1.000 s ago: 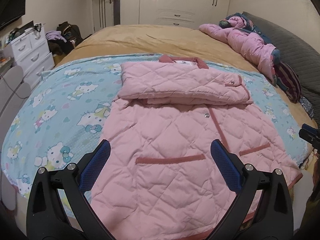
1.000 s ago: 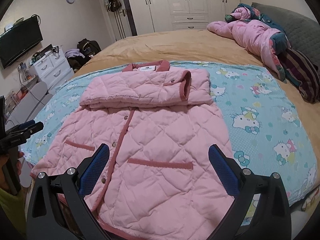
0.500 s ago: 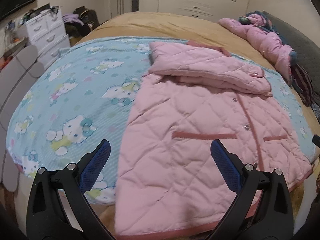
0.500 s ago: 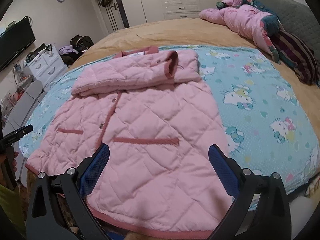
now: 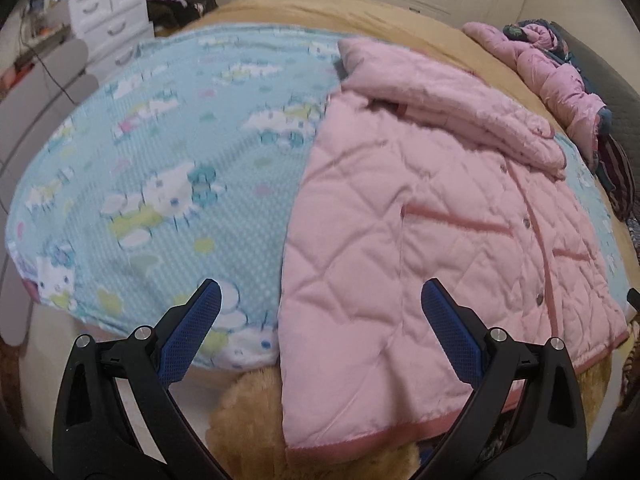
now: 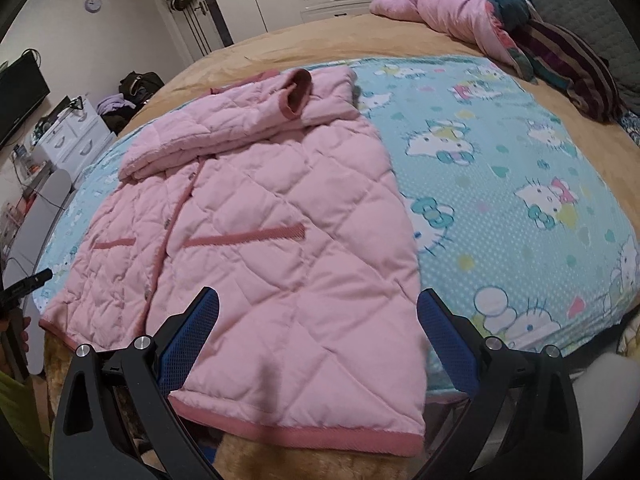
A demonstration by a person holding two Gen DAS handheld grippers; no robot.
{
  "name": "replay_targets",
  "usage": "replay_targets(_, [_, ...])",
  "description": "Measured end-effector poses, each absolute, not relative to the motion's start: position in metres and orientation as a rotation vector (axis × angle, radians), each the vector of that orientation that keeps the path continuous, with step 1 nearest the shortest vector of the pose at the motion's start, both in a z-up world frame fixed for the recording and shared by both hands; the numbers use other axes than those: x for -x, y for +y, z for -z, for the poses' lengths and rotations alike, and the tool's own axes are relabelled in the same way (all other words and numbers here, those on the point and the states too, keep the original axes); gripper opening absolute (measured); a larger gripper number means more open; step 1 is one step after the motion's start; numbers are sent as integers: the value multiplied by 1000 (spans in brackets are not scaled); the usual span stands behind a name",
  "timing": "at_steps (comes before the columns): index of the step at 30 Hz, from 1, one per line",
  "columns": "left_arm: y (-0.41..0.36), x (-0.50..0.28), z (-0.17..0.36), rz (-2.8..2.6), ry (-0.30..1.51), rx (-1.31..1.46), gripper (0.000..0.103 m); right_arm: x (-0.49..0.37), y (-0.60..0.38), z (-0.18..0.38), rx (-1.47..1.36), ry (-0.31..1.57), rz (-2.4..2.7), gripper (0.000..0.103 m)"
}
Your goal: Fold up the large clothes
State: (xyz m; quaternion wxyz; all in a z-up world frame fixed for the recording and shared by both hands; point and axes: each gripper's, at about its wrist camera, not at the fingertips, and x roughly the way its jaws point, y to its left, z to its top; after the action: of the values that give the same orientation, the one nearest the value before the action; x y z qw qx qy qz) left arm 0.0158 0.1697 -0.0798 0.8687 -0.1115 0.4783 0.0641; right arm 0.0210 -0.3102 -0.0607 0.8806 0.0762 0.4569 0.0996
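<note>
Both tools have dropped toward the near hem of the pink quilted jacket with darker pink trim [image 5: 420, 248] since a second ago, when they hung higher over its middle, and each has drifted outward to its own bottom corner. The left tool [image 5: 320, 336] stands wide open and empty, the jacket's left hem corner lying between and just below its blue pads, its left pad over the light blue cartoon-cat blanket [image 5: 160, 160]. The right tool [image 6: 318, 338] is equally wide and empty, the right hem corner between its pads. I judge this as lining up to pinch both corners and carry the hem up toward the collar.

The jacket lies flat ahead of both tools on the blanket, which covers the tan bed [image 6: 320, 36]; its sleeves are already folded across the chest at the far end, and the hem hangs slightly over the bed's near edge.

The left view is smeared by motion, so blanket print and snaps are soft. The tool bodies hide the hem's lowest stretch, and whether any pad touches fabric cannot be told.
</note>
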Motion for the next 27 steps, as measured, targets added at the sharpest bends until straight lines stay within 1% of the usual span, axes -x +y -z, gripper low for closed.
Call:
replay_targets(7, [175, -8, 106, -88, 1082, 279, 94, -16, -319, 70, -175, 979, -195, 99])
replay_targets(16, [161, -15, 123, -10, 1143, 277, 94, -12, -329, 81, -184, 1020, -204, 99])
replay_targets(23, [146, -21, 129, 43, 1146, 294, 94, -4, -339, 94, -189, 1080, -194, 99])
replay_targets(27, [150, -22, 128, 54, 1132, 335, 94, -3, -347, 102, -246, 1105, -216, 99])
